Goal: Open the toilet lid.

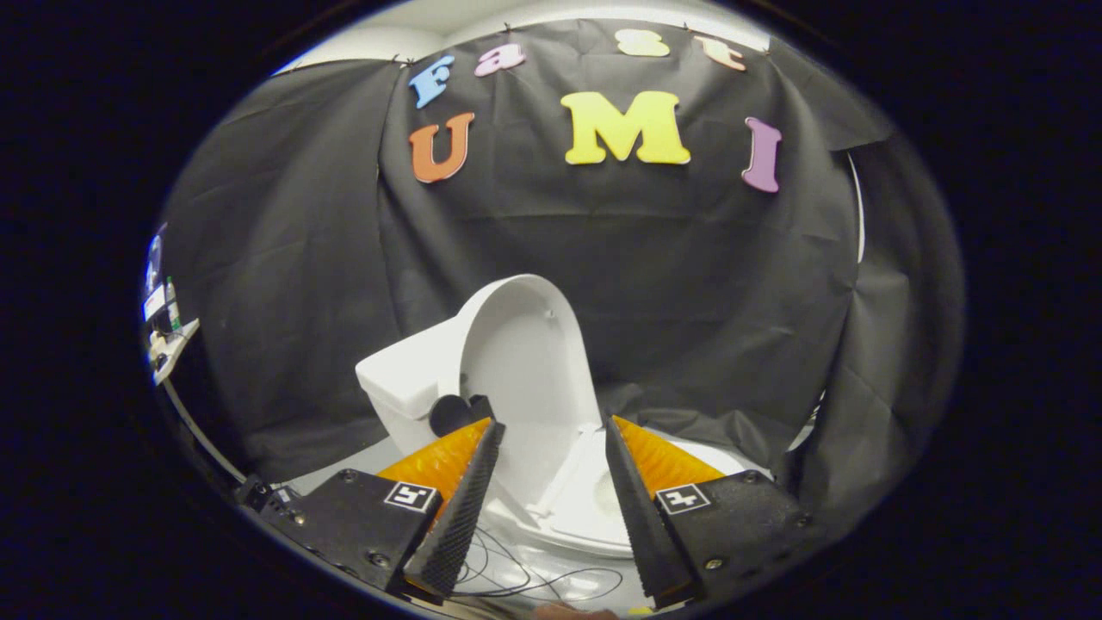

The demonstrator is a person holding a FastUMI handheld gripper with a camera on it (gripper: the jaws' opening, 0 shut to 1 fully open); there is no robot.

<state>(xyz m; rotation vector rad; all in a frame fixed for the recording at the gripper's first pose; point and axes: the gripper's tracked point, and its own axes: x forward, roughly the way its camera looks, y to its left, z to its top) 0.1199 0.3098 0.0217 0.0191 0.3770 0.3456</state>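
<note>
A white toilet stands just ahead of my fingers. Its lid [527, 349] is raised, standing near upright and leaning back toward the white tank [405, 379]. Below it the seat and bowl [585, 508] lie exposed between and beyond my fingers. My gripper [551, 430] is open, its two fingers spread wide with nothing between them. The fingertips [491, 428] sit close in front of the lower part of the lid, not touching it.
Black cloth forms the booth's wall behind and to the right of the toilet. Thin dark cables [534, 577] lie on the pale floor under my fingers. A cluttered shelf edge [164, 336] shows far to the left.
</note>
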